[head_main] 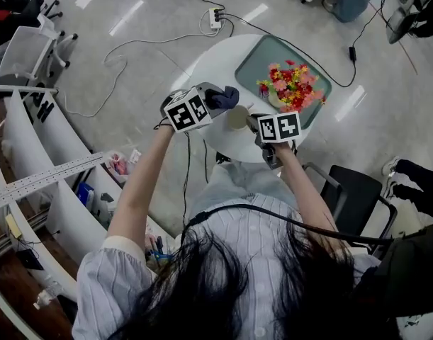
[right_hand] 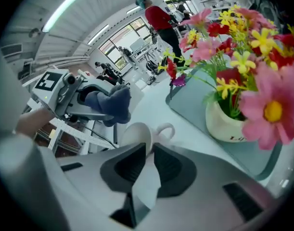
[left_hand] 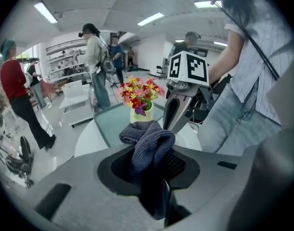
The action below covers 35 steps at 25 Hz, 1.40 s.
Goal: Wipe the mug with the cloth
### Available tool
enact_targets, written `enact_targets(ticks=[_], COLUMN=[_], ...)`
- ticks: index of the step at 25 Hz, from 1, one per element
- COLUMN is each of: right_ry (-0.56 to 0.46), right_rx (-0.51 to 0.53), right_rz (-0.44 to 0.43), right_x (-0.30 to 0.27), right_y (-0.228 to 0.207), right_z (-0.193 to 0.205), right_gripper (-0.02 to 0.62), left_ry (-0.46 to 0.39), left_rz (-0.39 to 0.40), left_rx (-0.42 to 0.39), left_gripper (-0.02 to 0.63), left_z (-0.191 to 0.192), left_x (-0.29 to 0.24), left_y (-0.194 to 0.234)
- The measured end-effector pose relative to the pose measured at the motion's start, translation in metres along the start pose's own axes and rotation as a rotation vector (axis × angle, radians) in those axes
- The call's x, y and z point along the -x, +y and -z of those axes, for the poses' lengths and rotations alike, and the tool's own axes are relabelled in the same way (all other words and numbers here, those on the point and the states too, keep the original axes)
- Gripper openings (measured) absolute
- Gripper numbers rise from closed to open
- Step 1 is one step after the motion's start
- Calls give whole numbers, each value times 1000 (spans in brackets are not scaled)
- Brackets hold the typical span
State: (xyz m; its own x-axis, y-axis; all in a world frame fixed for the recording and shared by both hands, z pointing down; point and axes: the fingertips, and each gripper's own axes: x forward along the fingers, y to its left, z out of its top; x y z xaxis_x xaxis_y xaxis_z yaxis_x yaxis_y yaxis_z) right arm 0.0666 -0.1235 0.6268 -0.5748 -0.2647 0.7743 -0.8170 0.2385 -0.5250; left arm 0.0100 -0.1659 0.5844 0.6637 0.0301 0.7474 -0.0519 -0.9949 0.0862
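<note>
Left gripper view puts your left claw (left_hand: 149,163) pressed onto a dark grey cloth (left_hand: 147,141). The cloth is pinched between the jaws and bunches up in a fold just past their tips. Straight ahead of that claw, just beyond the cloth, your right claw (left_hand: 172,117) points back toward it.

Look to the right gripper view: your right claw (right_hand: 147,159) is clamped on the wall of a white mug (right_hand: 135,137). The rim is caught between the jaws, and the handle (right_hand: 166,128) sticks out to the claw's right. The mug is lifted and tilted. I cannot tell whether anything is in it. Just ahead of the mug and a little to the claw's left hangs the cloth, very near it, but I cannot tell whether they touch.

Farther ahead and to the right of your right claw stands a cream pot (right_hand: 227,121) filled with red, pink and yellow flowers (right_hand: 243,57). The pot sits on a green tray (right_hand: 192,100), which lies on a round white table (right_hand: 154,102).
</note>
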Motion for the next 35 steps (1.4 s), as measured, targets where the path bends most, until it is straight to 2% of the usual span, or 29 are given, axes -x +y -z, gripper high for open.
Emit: enact_targets(ticks=[5,7,12,16,19,22,25,30,35], right_ry=[32,34,31,35,31,28,20,16,6], right_rx=[70,68,60,94,117,142,176,178,189], right_rz=[-7,-14,-39,-31,-14,10,17,48,102], right_x=[0,0,0,2,5,6,5,4,5], right_y=[2,1,1,0,2,-2,-2,-4,-3], right_z=[-2,-1,0,-1,0,-2,-7,-10,-9], right_gripper=[71,71,71,69,69,67,61,54,52], left_ry=[110,143,147,187,196,164,119,28,-33], left_rz=[102,143,244,332,377,374,346,271,201], left_rx=[-209,-247,-202,-199,-134,-53,27,149,225], left_gripper=[115,115,115,115,114,112,112,112,112], left_z=[-3,-3,-6,-6,-7,-5,1,9,17], left_x=[-19,-28,-46,-51,-49,-55,-58,-54,-44], left_y=[2,3,1,0,-3,-2,-2,-2,-4])
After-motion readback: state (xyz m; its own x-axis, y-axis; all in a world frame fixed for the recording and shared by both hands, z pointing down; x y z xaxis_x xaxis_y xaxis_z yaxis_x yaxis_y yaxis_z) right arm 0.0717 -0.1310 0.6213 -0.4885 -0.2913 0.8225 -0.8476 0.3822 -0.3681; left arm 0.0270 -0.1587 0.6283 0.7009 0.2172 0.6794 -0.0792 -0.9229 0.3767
